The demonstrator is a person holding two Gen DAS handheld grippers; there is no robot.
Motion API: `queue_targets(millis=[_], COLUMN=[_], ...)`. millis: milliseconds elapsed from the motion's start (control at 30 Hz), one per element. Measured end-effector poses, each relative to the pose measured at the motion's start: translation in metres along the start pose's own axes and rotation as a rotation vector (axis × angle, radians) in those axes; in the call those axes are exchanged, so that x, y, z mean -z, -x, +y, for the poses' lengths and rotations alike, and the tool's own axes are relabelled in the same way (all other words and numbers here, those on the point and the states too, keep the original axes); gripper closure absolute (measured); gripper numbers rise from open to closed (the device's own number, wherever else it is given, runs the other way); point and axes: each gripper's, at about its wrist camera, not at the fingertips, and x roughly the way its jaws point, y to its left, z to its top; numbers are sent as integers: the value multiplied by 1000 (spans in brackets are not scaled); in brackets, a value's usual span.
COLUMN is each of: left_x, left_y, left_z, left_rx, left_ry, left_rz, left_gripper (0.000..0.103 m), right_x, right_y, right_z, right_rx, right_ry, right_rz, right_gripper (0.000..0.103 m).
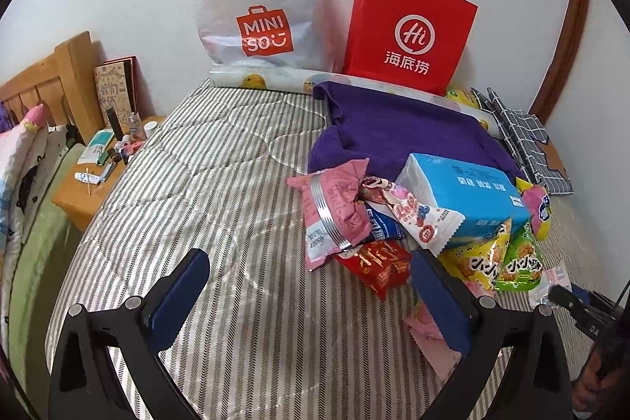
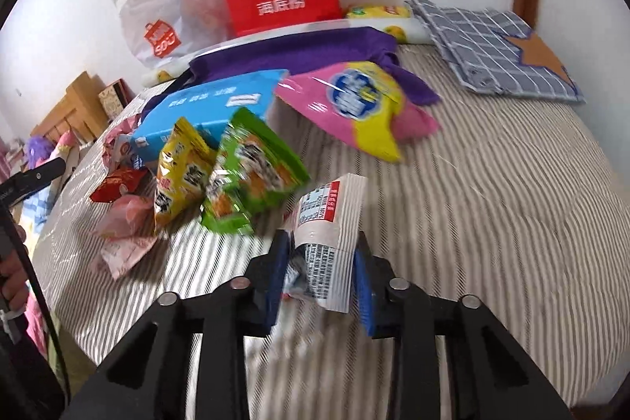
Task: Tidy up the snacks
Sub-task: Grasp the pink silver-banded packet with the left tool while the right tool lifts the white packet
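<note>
A striped grey-and-white bedspread (image 1: pixel 220 184) fills both views, its near edge cut off behind the gripper frames. Against the wall stand a white plastic bag (image 1: pixel 256 2) printed "MINISO" and a red paper bag (image 1: pixel 409 26) bearing a round "Hi" logo over three white Chinese characters; in the right wrist view that bag's top is cut off and its print is smeared by motion blur. A purple towel (image 1: pixel 401 128) lies in front of them, partly covering a rolled sheet with yellow duck prints (image 1: pixel 260 79). A folded grey checked cloth (image 2: pixel 488 42) with an orange star sits at the far right. The snack heap lies beside the towel: a blue tissue pack (image 1: pixel 464 195), a pink-and-yellow bag (image 2: pixel 354 105) whose label is too blurred to read, a pink wrapper (image 1: pixel 334 207), a green packet (image 2: pixel 248 168) and a yellow packet (image 2: pixel 181 172) with bold Chinese characters, and a red packet (image 1: pixel 378 262) half hidden under the others. The left gripper (image 1: pixel 307 298) hovers with its blue pads spread wide, nothing between them. The right gripper (image 2: pixel 321 262) pinches a small white packet (image 2: pixel 330 235) with fine printed text, unreadable, standing up just in front of the heap.
</note>
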Motion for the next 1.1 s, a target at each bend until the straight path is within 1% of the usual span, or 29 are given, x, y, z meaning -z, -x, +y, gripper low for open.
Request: queue_targets(millis=[100,167,200,267,333,433,500,533,567,600,633,667,700,733,833,867,1000,1100], left_x=[2,2,2,1,0,-1,-2,-3,-3,-4,-4,-5,-6,-6,-10,-11,-22,-32], left_y=[-1,-1,0,1,2,1,0,0,-1,-1,-2,-2,-4,-5,-12,-14,-30,-44], left_z=[-5,-8,-8,-9,-7,-4,-1,1,3,4,5,7,8,8,7,6,-1,-4], left_rx=[8,4,2,-4,-10,-24,-32,-36,-42,-44,-46,-46,-47,-46,-32,-29,-5,-3], left_ry=[-12,-22,-26,-31,-31,-27,-27,-25,-23,-23,-24,-24,-24,-24,-32,-33,-37,-41], left_rz=[7,7,7,4,2,5,7,7,9,9,9,10,14,18,30,34,56,70], left_gripper=[1,1,1,1,1,1,1,1,1,1,1,1,1,1,1,1,1,4], right_x=[6,6,6,5,4,1,1,3,4,5,5,5,4,3,0,-2,-7,-11], right_y=[0,-4,-7,-11,-19,-24,-29,-29,-28,-27,-26,-26,-26,-24,-16,-12,-3,2], right_z=[-5,-9,-10,-14,-13,-4,9,16,21,22,23,22,21,20,18,17,8,-1], right_rx=[19,39,40,21,10,43,89,104,103,86,66,56,54,53,68,71,65,70], right_ry=[22,12,-1,-33,-47,-25,34,72,99,102,98,93,88,81,65,59,27,-1], right_rz=[12,24,29,30,37,24,22,17,10,9,10,11,10,9,-16,-25,-44,-51], right_gripper=[55,43,41,32,31,31,35,43,52,58,66,71,73,78,80,83,83,83])
